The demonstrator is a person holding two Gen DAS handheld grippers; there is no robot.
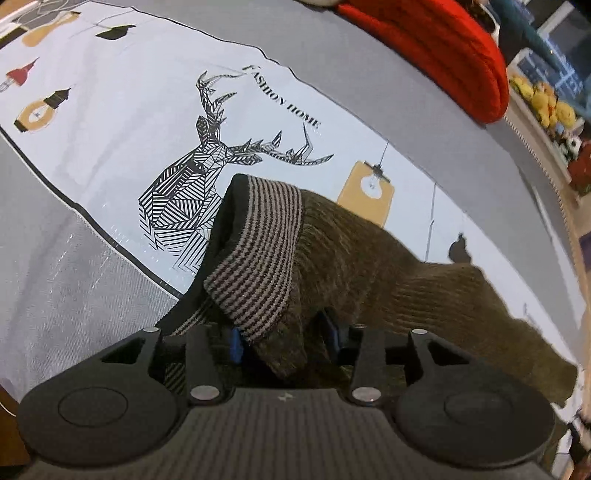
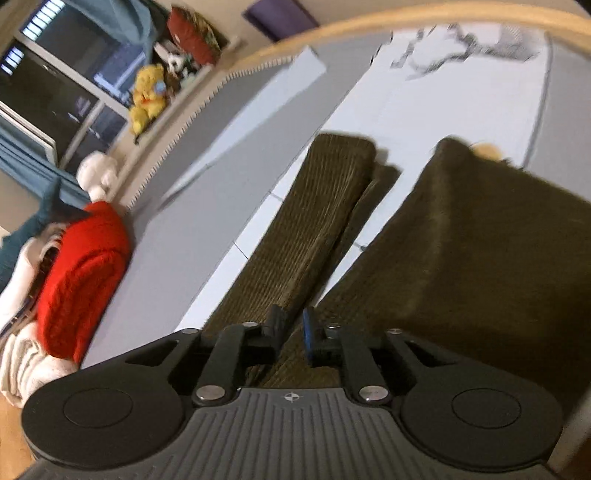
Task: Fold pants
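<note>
Olive corduroy pants (image 1: 369, 258) lie on a white printed cloth (image 1: 110, 110) with a deer drawing. Their striped waistband (image 1: 258, 251) is folded over and stands up in front of my left gripper (image 1: 284, 336). A fold of waistband and corduroy sits between its blue pads (image 1: 236, 343), and the jaws stand apart, not pressing it. In the right wrist view a pant leg (image 2: 314, 221) runs away from me and a wider part of the pants (image 2: 480, 258) lies to its right. My right gripper (image 2: 291, 334) hovers over the leg's near end, its jaws a narrow gap apart, nothing pinched.
A red knitted garment (image 1: 443, 48) lies on the grey cover (image 1: 369, 74), also seen on the left in the right wrist view (image 2: 85, 273) beside white fabric (image 2: 18, 354). Yellow plush toys (image 2: 147, 96) sit on a ledge beyond the surface's tan edge (image 2: 406, 22).
</note>
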